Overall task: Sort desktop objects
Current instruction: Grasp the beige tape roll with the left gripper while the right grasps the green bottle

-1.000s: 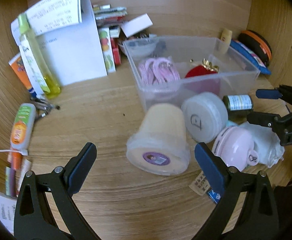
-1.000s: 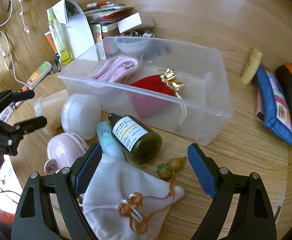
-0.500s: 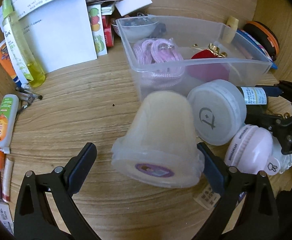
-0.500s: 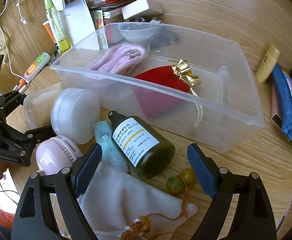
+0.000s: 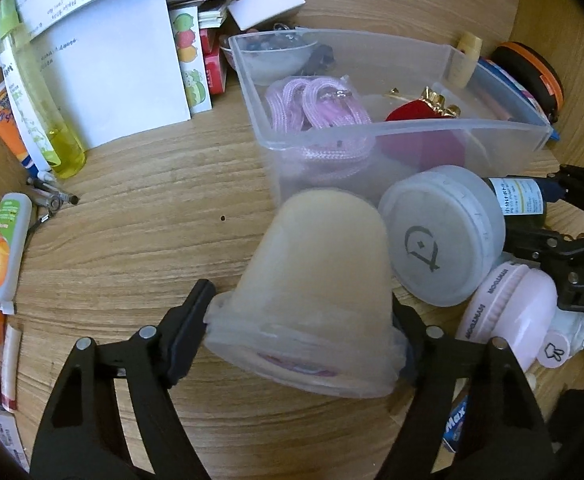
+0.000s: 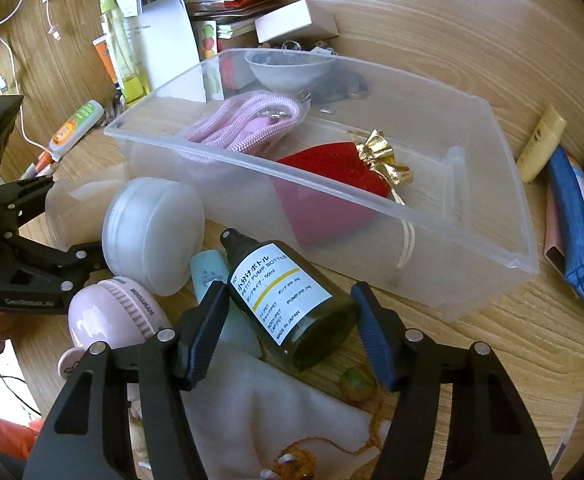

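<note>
A frosted plastic cup (image 5: 316, 264) lies on its side on the wooden desk, in front of a clear bin (image 5: 452, 132). My left gripper (image 5: 302, 300) is closing, and its pads press on the cup's wide rim from both sides. In the right wrist view a dark green pump bottle (image 6: 292, 300) lies between the fingers of my right gripper (image 6: 288, 292). Its jaws are closing, and a thin gap still shows beside the bottle. The bin (image 6: 472, 280) holds a pink cord (image 6: 244, 124) and a red pouch (image 6: 332, 168).
A white round jar (image 5: 440, 236), a pink round case (image 5: 512, 312), a light blue tube (image 6: 208, 272) and a white cloth pouch (image 6: 272, 412) crowd the bottle. Papers (image 5: 112, 60) and a yellow bottle (image 5: 40, 100) stand at the back left. A blue pouch (image 6: 576, 232) lies to the right.
Both grippers came lower and closer to the objects. The left jaws narrowed onto the frosted cup's rim. The right jaws narrowed around the green bottle.
</note>
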{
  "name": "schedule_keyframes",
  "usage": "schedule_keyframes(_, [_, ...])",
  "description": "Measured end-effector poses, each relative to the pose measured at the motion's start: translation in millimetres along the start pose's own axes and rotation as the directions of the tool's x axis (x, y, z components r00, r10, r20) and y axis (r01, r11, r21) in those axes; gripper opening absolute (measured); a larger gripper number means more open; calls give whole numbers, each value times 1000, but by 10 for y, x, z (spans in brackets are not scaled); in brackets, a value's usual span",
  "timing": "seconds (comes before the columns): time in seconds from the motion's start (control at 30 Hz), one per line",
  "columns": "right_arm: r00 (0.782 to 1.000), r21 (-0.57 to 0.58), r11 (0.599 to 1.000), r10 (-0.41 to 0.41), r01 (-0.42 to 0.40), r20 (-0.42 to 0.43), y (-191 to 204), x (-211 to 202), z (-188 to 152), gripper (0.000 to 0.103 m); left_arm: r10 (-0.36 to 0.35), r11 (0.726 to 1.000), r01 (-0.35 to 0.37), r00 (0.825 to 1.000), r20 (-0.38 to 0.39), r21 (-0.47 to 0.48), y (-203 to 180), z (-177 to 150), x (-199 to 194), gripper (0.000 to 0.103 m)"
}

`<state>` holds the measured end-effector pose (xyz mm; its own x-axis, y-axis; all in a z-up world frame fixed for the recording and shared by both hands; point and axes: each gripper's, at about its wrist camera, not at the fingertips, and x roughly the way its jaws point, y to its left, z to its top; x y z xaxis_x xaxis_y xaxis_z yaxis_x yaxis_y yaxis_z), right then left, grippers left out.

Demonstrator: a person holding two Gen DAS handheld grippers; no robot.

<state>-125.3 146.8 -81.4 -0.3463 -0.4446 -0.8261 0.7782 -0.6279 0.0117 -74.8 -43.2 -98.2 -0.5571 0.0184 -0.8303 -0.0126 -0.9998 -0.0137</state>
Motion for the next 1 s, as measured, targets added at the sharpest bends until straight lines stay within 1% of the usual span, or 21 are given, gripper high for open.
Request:
schedule_keyframes(0.07, [1000, -8, 1000, -10, 10, 6, 18, -9, -4, 59, -5, 1000, 5, 1000, 9, 6, -27, 3, -7, 68])
schedule_keyframes(0.23, [998, -46, 998, -49, 51, 40, 102, -98, -16, 59, 8, 1000, -8, 1000, 22, 6, -28, -2, -4, 68])
schedule_keyframes(0.43, [993, -82, 993, -80, 88, 91, 198, -246, -46, 59, 13, 999, -13, 1000, 22, -30, 10, -15, -17, 68])
schedule_keyframes(0.57, [989, -84, 991, -93, 103, 114, 202, -336, -76, 59, 23, 999, -22, 999, 32, -50, 38, -41, -68, 68])
schedule_keyframes(0.77, [985, -54, 992, -106, 114, 140, 134, -494, -109, 59, 28, 996, -22, 998, 65, -84, 97, -60, -222, 68])
schedule_keyframes(1.0, [975, -40, 990, -129, 139, 182, 90, -711, -135, 59, 40, 994, -26, 990, 132, -106, 140, -8, -497, 68])
